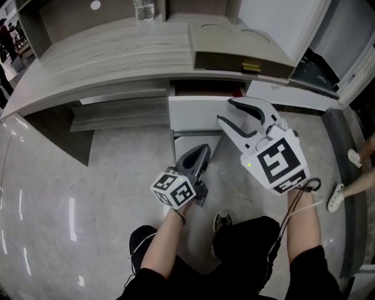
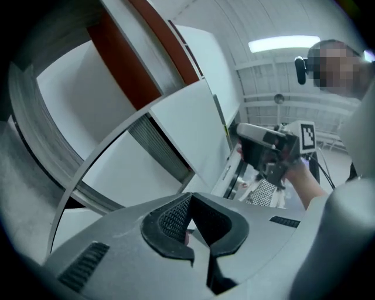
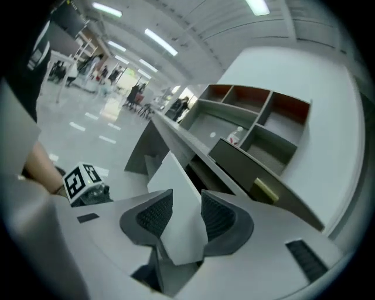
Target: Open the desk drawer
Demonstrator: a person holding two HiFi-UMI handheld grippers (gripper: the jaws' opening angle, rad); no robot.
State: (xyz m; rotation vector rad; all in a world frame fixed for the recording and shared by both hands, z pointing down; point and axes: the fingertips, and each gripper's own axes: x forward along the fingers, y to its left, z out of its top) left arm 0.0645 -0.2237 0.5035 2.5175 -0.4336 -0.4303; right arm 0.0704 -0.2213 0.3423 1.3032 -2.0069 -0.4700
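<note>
– Drawer [image 1: 196, 111] first: how does it look, and where is it?
– It has a plain white, flat front. It sits under the grey wood-grain desk [image 1: 105, 53], right of the middle, with its front standing out from the desk edge. A red-brown strip of its inside [image 1: 208, 88] shows behind the front.
– Is anything in it?
– I cannot tell, since only that strip shows. On the desk top a low tan box [image 1: 234, 44] has a dark front with a small yellow piece [image 1: 252, 67] on it. A clear bottle [image 1: 143, 9] stands further back.
– And the hands, from the tips back?
– The right gripper [image 1: 225, 111] has its ribbed pads [image 3: 155, 214] spread apart. The drawer's white front shows in the gap between them, and I cannot tell whether it touches them. The gripper points at the drawer's right part. Its marker cube [image 1: 281, 161] is behind the jaws, then the forearm.
– And the left?
– The left gripper [image 1: 202, 151] has its pads pressed together on nothing. It is low, just in front of the drawer, with its cube [image 1: 174, 190] tilted and the forearm [image 1: 170, 240] behind it.
</note>
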